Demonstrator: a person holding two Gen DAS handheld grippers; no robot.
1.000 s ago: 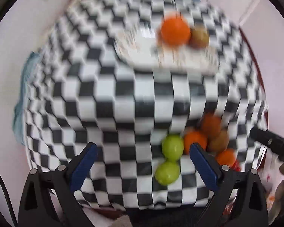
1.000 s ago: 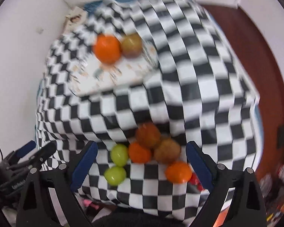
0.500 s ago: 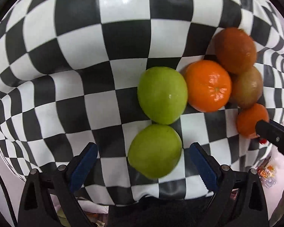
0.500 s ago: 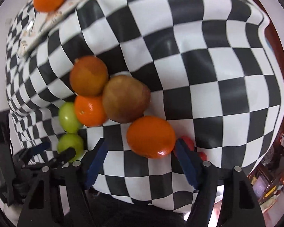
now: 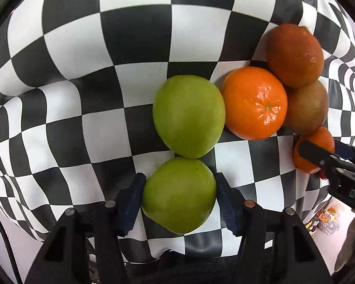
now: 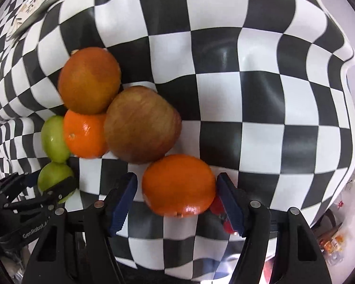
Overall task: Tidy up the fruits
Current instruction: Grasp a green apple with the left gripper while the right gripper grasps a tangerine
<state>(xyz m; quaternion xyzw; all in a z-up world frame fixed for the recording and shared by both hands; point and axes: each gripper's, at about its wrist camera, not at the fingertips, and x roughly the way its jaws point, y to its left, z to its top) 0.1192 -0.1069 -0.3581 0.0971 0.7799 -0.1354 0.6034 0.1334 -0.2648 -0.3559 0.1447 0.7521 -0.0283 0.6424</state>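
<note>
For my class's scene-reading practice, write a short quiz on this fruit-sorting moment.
1. Which fruit lies between the left gripper's fingers? A) shiny mandarin B) smooth round green apple C) brownish apple
2. True or false: the round orange fruit between the right gripper's fingers rests on a plate.
3. How many green apples does the left wrist view show?
Key: B; false; two. Both grippers' jaws have just been closing.
</note>
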